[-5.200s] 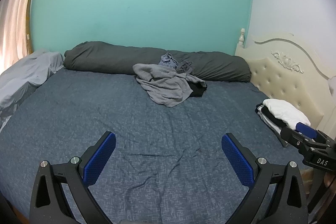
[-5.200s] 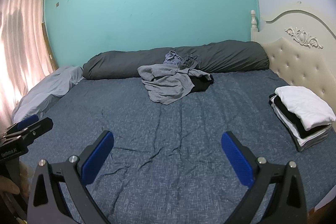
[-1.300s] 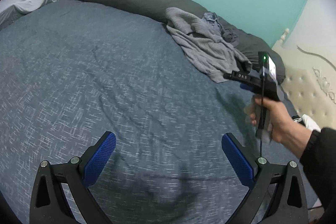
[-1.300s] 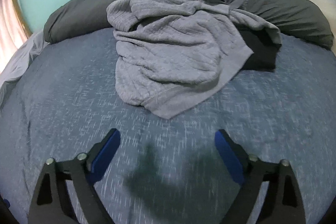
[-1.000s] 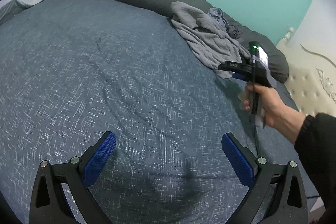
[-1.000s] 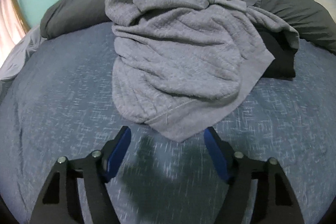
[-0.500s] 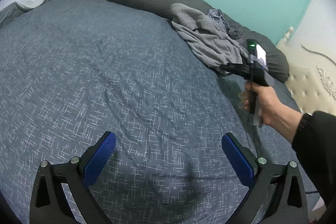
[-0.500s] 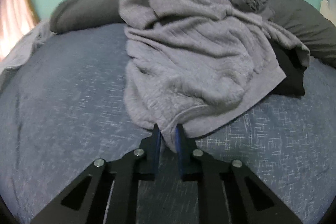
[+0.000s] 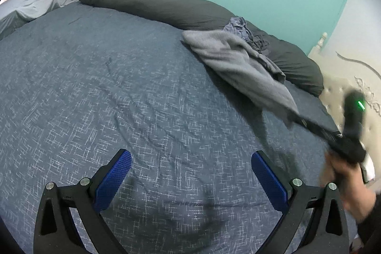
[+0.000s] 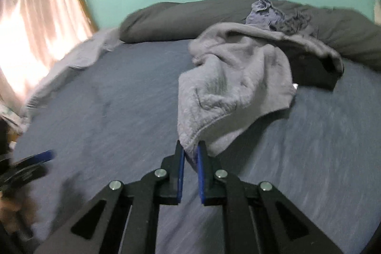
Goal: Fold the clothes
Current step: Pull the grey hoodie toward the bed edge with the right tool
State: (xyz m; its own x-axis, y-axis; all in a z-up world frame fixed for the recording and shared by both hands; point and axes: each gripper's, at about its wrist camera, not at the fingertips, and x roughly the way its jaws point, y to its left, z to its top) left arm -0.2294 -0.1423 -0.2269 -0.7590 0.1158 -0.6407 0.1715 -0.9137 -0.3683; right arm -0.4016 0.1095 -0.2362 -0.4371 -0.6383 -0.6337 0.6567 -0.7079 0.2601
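Sweatshirt (image 10: 233,77) hem pinched between fingers (image 10: 201,173)

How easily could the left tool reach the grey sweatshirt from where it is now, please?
Probably yes: the left tool is open and empty, and only bare blue bedspread lies between it and the grey sweatshirt, whose hem the right tool grips.

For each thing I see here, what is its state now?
Grey sweatshirt: crumpled, its hem pinched and pulled.
Right tongs: closing on the sweatshirt hem.
Left tongs: open, empty.
Black garment: partly under the sweatshirt.
Blue-grey clothes: bunched on the dark bolster.
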